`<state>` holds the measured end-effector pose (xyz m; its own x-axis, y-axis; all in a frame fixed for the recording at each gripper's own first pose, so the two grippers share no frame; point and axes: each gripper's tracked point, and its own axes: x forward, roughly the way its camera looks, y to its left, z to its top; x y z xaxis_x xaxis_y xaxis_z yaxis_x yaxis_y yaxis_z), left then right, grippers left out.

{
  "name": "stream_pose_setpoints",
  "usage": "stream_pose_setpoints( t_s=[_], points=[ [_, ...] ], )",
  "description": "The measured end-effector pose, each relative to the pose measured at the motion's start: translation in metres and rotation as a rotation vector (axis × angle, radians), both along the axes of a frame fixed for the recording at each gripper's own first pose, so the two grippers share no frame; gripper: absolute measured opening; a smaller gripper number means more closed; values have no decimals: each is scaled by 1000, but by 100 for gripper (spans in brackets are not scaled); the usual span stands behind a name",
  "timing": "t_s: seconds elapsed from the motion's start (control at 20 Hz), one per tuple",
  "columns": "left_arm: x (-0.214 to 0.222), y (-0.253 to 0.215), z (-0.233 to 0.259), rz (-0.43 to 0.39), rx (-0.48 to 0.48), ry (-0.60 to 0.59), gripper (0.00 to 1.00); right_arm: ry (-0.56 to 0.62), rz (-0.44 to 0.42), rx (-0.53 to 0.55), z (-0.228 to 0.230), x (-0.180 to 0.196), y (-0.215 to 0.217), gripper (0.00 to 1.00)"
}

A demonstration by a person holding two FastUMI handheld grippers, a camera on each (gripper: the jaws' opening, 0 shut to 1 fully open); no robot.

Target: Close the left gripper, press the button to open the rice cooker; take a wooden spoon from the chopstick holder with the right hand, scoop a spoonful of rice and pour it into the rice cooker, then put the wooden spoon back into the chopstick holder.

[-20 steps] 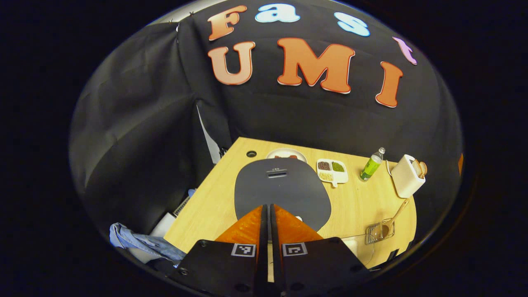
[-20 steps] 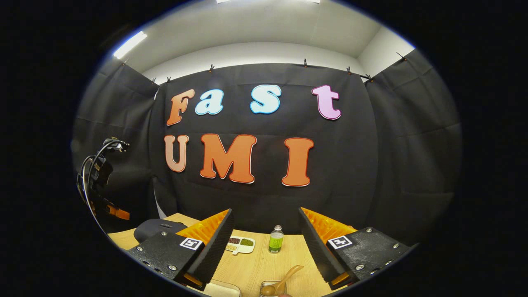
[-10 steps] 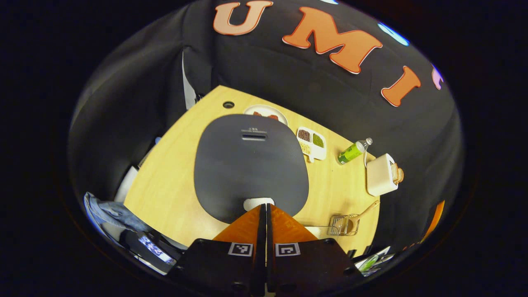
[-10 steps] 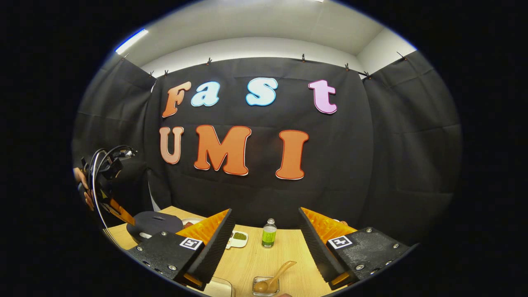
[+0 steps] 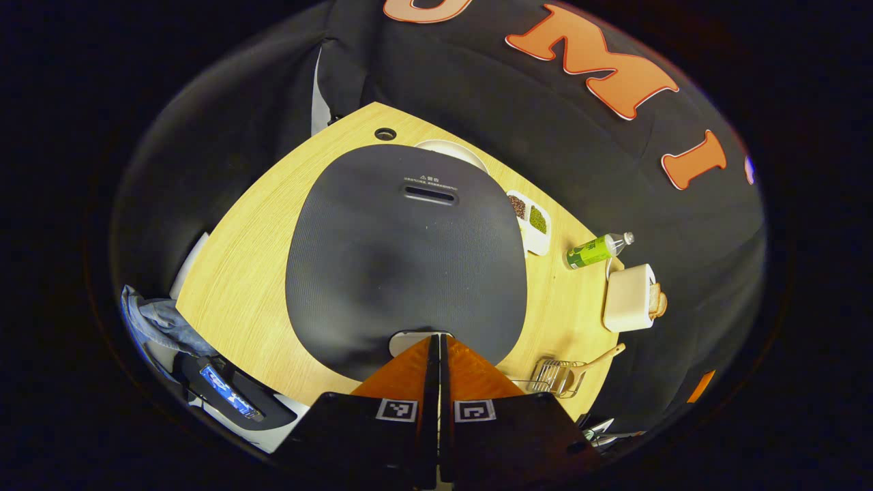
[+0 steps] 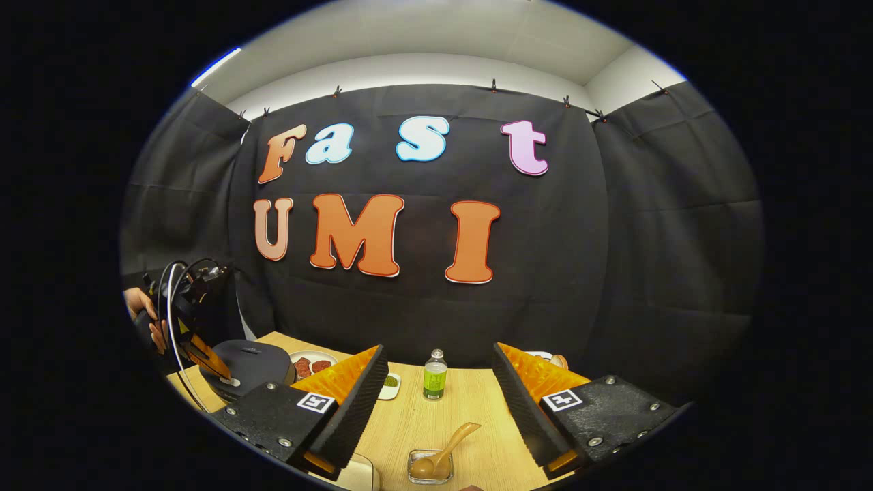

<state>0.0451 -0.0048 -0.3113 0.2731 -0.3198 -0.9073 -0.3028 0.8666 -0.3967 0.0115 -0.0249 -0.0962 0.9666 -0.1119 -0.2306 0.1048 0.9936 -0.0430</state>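
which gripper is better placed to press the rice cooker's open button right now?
Left. The left gripper is shut, with its tips at the button on the closed rice cooker. The right gripper is open, apart from the cooker, facing the wooden spoon.

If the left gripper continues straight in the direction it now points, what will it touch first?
Most likely the small pale button at the near edge of the dark grey rice cooker lid. The shut left gripper has its tips right at it; whether they already touch is unclear.
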Motion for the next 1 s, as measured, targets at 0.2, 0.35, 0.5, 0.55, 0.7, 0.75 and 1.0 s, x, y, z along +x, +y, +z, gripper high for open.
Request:
stream_pose_setpoints(
  t_s=[0.2, 0.35, 0.5, 0.55, 0.7, 0.75, 1.0],
  points=[
    [1, -2, -8, 0, 23, -9, 6, 21, 10, -13, -5, 3, 2, 95],
    [-4, 0, -11, 1, 52, -11, 6, 29, 19, -15, -6, 9, 7, 95],
    [-5, -2, -16, -8, 80, -35, 6, 38, 36, -15, -8, 13, 16, 95],
    [-6, -1, -14, -3, 96, -58, 6, 40, 42, -15, -8, 13, 19, 95],
    [-4, -1, -11, -17, 123, -85, 6, 38, 59, -25, -5, 12, 31, 95],
    [-3, -3, -9, -35, 133, -109, 6, 36, 65, -33, -3, 12, 34, 95],
    [9, 1, 23, -167, 323, -336, 6, 64, 70, -39, -8, 6, 49, 95]
  ],
)
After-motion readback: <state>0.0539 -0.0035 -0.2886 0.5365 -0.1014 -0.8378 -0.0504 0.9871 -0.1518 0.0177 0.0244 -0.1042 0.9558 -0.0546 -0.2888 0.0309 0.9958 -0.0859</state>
